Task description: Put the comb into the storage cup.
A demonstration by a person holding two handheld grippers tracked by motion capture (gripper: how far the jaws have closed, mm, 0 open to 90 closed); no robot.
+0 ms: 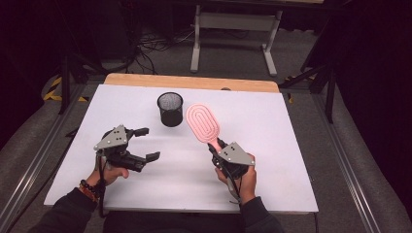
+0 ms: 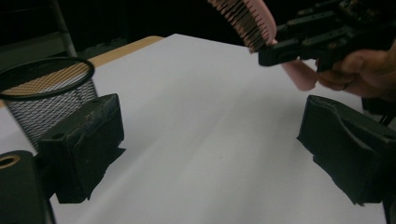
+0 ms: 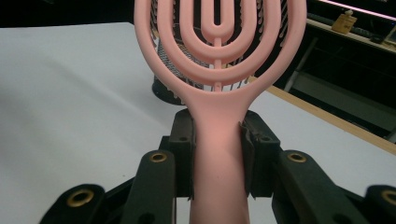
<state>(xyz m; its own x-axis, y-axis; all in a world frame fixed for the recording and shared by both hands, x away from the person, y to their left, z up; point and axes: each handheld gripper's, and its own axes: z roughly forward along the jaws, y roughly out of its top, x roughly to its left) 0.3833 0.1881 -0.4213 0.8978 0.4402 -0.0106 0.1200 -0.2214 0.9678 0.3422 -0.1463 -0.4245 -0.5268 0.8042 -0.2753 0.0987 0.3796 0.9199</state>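
The pink hairbrush [image 1: 203, 123] is being held above the white surface [image 1: 272, 145], its handle clamped between the jaws of the right hand-held gripper [image 1: 217, 147], as the right gripper view makes plain with both pads pressing the handle's sides [image 3: 218, 154]. Its long axis is running from that gripper forward and a little leftward, so the slotted head is ending just beside the black mesh cup [image 1: 170, 109], which is standing upright near the far edge. The cup is lying ahead and left of the brush head, close enough that the likely move, lowering the brush into it, is turning on tipping the head over the rim. The left hand-held gripper [image 1: 145, 143] is hovering released, nothing between its jaws, nearer the cup's left side. Open surface is lying all around.
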